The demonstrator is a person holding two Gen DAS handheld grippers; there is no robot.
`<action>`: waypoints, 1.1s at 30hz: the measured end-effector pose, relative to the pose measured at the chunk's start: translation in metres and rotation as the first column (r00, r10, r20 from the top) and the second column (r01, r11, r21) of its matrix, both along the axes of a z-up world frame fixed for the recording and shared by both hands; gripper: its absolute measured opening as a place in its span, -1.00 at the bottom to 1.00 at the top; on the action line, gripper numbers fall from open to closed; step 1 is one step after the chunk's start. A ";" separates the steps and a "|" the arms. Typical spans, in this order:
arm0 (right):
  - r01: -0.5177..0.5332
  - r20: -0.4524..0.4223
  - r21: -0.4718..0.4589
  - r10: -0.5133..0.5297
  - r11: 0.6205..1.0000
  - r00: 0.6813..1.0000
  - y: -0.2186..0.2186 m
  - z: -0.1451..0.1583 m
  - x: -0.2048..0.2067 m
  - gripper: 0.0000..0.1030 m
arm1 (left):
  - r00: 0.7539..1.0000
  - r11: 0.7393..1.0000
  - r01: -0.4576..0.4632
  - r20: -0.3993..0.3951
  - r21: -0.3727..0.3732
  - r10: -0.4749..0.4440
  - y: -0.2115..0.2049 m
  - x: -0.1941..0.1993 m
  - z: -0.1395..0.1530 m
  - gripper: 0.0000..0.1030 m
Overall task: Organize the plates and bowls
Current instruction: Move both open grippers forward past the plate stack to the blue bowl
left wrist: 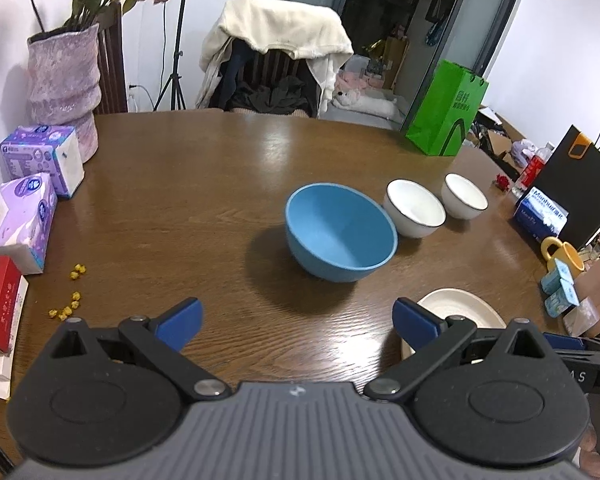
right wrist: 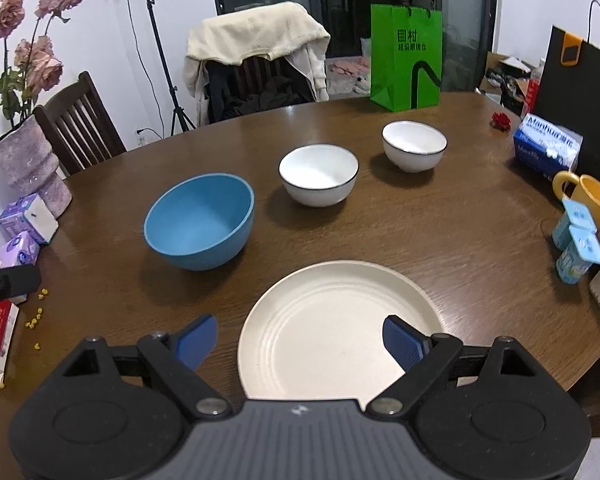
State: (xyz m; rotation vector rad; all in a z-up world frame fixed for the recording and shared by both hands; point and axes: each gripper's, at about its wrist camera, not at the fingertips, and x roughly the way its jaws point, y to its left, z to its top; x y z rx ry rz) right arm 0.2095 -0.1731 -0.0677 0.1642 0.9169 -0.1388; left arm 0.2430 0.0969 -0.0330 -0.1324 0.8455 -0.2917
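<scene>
Nothing looks stacked yet: the cream plate lies at lower centre of the right wrist view, the blue bowl at centre left, and two white bowls above, all apart. The right gripper and left gripper hover with jaws spread, empty. The brown wooden desk carries tissue packs, a yellow mug and a green bag round its edge.
</scene>
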 end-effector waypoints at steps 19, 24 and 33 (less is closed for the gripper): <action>-0.074 -0.040 -0.002 0.074 0.997 0.996 0.003 -0.015 0.053 0.74 | 0.994 0.996 -0.093 -0.051 -0.014 0.092 0.000 0.052 -0.017 1.00; -0.108 -0.035 0.031 0.109 0.994 0.993 -0.007 -0.016 0.095 0.74 | 0.988 0.991 -0.136 -0.067 0.006 0.136 -0.009 0.080 -0.023 1.00; -0.155 -0.053 0.062 0.159 0.986 0.986 -0.006 -0.034 0.169 0.74 | 0.974 0.979 -0.204 -0.090 0.024 0.206 -0.032 0.129 -0.039 1.00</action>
